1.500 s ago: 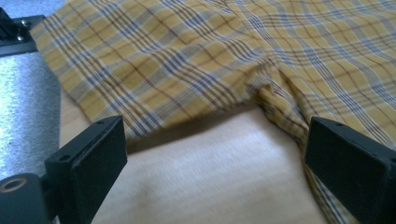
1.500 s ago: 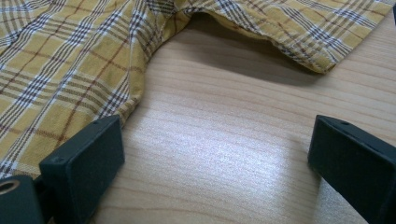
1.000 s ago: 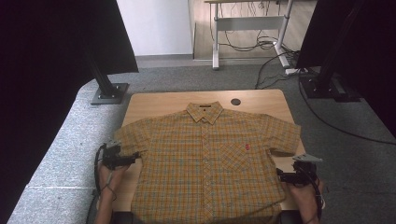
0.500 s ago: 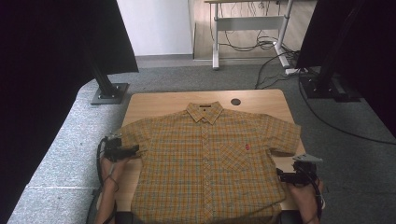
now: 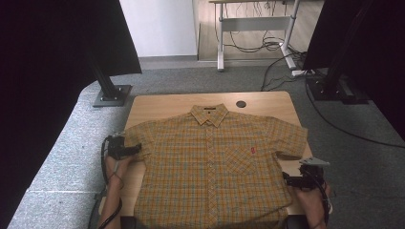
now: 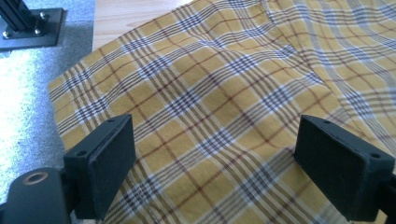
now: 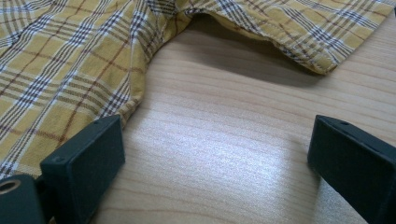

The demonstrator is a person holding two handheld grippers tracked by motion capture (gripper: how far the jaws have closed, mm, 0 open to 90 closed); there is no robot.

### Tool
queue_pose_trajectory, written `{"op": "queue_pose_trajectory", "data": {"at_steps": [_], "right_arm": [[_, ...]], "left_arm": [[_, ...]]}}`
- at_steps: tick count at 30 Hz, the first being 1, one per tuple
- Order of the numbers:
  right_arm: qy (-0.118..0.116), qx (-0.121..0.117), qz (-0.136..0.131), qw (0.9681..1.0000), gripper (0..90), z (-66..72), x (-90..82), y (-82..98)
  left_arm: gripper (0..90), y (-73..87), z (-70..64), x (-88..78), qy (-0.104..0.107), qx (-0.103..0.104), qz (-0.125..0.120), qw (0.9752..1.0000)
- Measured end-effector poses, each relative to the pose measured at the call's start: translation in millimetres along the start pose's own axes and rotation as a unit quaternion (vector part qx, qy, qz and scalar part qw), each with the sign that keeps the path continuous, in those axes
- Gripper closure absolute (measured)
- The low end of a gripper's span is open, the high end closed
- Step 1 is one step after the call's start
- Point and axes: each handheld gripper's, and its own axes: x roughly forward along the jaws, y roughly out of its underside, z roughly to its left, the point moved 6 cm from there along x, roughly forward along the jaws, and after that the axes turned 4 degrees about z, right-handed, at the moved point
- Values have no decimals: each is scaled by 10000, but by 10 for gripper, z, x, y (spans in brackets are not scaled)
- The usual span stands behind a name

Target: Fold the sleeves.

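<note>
On the pale wooden table [image 5: 157,102] a yellow plaid short-sleeved shirt [image 5: 215,167] is spread flat. At nine o'clock the left gripper [image 5: 136,149] is held wide over its sleeve, jaws just closing slightly, gripping nothing. At four o'clock the right gripper [image 5: 286,180] gapes over bare wood beside the hem, seen in its own view.

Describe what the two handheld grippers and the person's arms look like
Both the left gripper and the right gripper are black, each with two flat, rectangular jaws with small screw holes. A black cable trails back from each. The right one carries a grey three-cornered plate. The forearms are bare, no sleeves visible.
</note>
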Motion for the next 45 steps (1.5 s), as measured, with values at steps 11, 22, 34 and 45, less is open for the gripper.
{"op": "queue_pose_trajectory", "data": {"at_steps": [11, 22, 34, 45], "right_arm": [[-2, 1, 0, 10000, 34, 1, 1, -1], [-3, -1, -1, 10000, 33, 1, 1, -1], [-8, -11, -1, 10000, 33, 3, 1, -1], [-19, -21, -3, 10000, 34, 5, 1, -1]], "left_arm": [[181, 34, 85, 89, -258, -178, -4, 9995], [355, 63, -18, 78, -421, -41, -134, 9990], [752, 51, -179, 62, -320, 81, -110, 9994], [862, 56, -200, 63, -229, -28, -193, 9995]]}}
